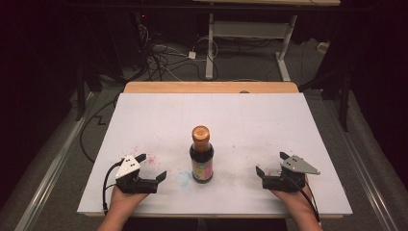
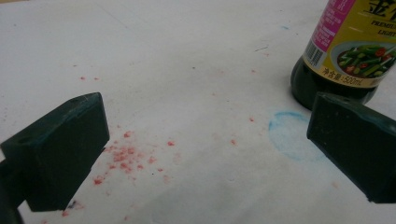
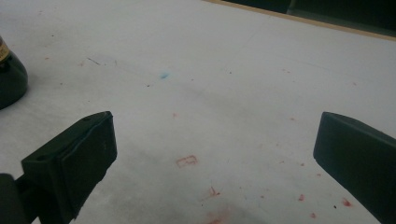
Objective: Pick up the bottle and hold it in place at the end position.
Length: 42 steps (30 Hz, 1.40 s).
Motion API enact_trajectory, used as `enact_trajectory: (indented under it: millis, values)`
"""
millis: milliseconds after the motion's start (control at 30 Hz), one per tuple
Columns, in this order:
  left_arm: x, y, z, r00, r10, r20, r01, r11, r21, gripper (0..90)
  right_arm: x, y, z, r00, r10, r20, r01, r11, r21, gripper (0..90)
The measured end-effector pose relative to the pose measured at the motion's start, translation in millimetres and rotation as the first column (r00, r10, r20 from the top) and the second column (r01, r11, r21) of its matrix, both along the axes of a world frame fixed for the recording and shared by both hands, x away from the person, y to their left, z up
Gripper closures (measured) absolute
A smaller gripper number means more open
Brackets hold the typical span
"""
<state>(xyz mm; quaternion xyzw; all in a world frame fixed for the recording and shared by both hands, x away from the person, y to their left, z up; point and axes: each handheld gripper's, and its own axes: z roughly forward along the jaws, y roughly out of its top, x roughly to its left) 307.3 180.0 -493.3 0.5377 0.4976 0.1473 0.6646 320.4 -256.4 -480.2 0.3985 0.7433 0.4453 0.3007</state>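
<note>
Right in the middle of the high view stands a dark bottle [image 1: 201,155] with a gold cap and a yellow and pink label. It stands straight up on the white table [image 1: 144,115], so its long way runs up and down.

The left gripper [image 1: 153,167] sits at the lower left of the high view, and its jaws are spread wide with nothing between them. In the left gripper view the bottle [image 2: 345,51] is at the upper right, just past the right-hand jaw and near a faint blue ring [image 2: 292,135] on the table. Red specks [image 2: 123,156] lie between the jaws.

The right gripper [image 1: 272,163] sits at the lower right of the high view, also spread wide and holding nothing. In the right gripper view the bottle's base [image 3: 10,79] peeks in at the far left edge.

The left gripper looks a bit nearer to the bottle. I think either one must move inward, toward the middle, to reach it.
</note>
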Motion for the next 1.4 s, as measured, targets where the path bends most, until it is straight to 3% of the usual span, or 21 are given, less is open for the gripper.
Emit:
enact_trajectory:
  millis: [600,967,1267,1400]
  values:
    - [-1.0,-1.3,-0.8,1.0,-0.007,0.006,0.007,0.9999,0.01,0.0,0.6,-0.5,-0.5,1.0,-0.002,-0.008,0.002,1.0,0.007,0.5]
    - [-1.1,-4.6,0.4,0.9991,-0.041,-0.009,0.041,0.9988,0.028,0.0,1.5,-0.6,-0.5,0.9998,-0.004,-0.018,0.004,1.0,0.008,0.5]
    - [-7.6,-18.1,12.4,0.9965,-0.083,0.015,0.083,0.9966,0.001,0.0,2.7,0.1,-0.7,0.9996,0.001,-0.029,-0.001,1.0,0.006,0.6]
    - [-10.6,-25.6,15.8,0.9939,-0.107,0.027,0.107,0.9942,0.009,0.0,3.4,-0.3,-0.7,0.9993,0.01,-0.036,-0.01,1.0,0.006,0.5]
